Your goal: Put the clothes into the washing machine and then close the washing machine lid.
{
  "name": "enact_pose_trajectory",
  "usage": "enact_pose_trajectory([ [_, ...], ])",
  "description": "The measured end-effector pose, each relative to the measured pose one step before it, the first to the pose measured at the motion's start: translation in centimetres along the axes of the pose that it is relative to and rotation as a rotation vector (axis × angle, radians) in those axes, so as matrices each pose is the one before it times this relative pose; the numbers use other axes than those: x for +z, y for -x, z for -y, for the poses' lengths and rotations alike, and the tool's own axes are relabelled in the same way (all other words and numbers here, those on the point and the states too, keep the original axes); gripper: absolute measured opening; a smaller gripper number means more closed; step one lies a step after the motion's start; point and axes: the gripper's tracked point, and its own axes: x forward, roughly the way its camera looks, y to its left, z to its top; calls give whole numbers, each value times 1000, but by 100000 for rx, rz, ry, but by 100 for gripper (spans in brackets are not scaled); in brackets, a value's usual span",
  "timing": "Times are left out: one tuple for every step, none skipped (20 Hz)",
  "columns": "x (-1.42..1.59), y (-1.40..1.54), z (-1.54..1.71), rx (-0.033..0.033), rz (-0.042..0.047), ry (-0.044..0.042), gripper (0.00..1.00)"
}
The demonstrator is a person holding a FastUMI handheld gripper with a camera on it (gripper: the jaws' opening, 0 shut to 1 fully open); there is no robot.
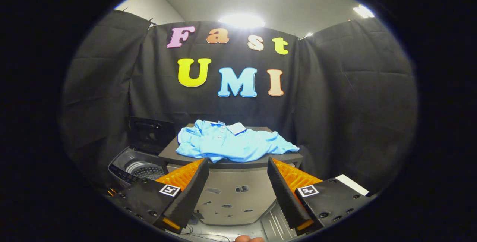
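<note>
Laundry awaits on a dark tabletop: a light blue polo shirt lies crumpled across the surface, one sleeve trailing toward the table's right edge and its hem spilling slightly over the front rim. The gripper hangs short of the table with its two fingers spread wide and nothing between them, the shirt just beyond and above their tips. Beside the table, past the left finger, stands the washing machine (lid raised upright at the back), its perforated drum exposed. Black cloth walls the booth behind.
</note>
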Motion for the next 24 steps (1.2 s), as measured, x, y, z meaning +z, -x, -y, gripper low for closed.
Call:
enact_pose_trajectory([
  [600, -566, 99, 1264, -582, -405, 98],
  [713, -656, 299, 482, -410, -858, 98],
  [524, -783, 504, -301, -1179, -354, 98],
  [347, -814, 479, -754, -1071, -209, 98],
  [433, -839, 354, -651, -998, 55, 98],
  [570, -806, 325, -367, -670, -89, 98],
  [525, -637, 218, 66, -1117, -165, 98],
  [201, -848, 112, 360, -1278, -104, 98],
  [302, -967, 276, -390, -1468, -251, 98],
  [241, -911, 279, -21, -1446, -531, 98],
  [2, -864, 132, 73, -2212, -739, 98],
  [-43, -865, -33, 573, -2165, -887, 98],
  [13, -796, -339, 1588, -1950, -883, 98],
  [180, -775, -344, 1568, -1730, -732, 98],
  [313, -727, -281, 934, -902, -638, 98],
  [243, -680, -403, 973, -1160, 81, 98],
  [260, -601, -550, 800, -840, 324, 98],
  [260, -605, -769, 1303, -1090, 428, 98],
  [63, -571, -831, 1303, -1453, 1054, 98],
  [45, -685, -747, 1275, -1573, 1262, 98],
  [-18, -725, -627, 1365, -1416, 926, 98],
  [9, -689, -670, 1138, -1373, 734, 98],
  [-62, -721, -630, 904, -1382, 718, 98],
  [36, -709, -334, 54, -1288, 1208, 98],
])
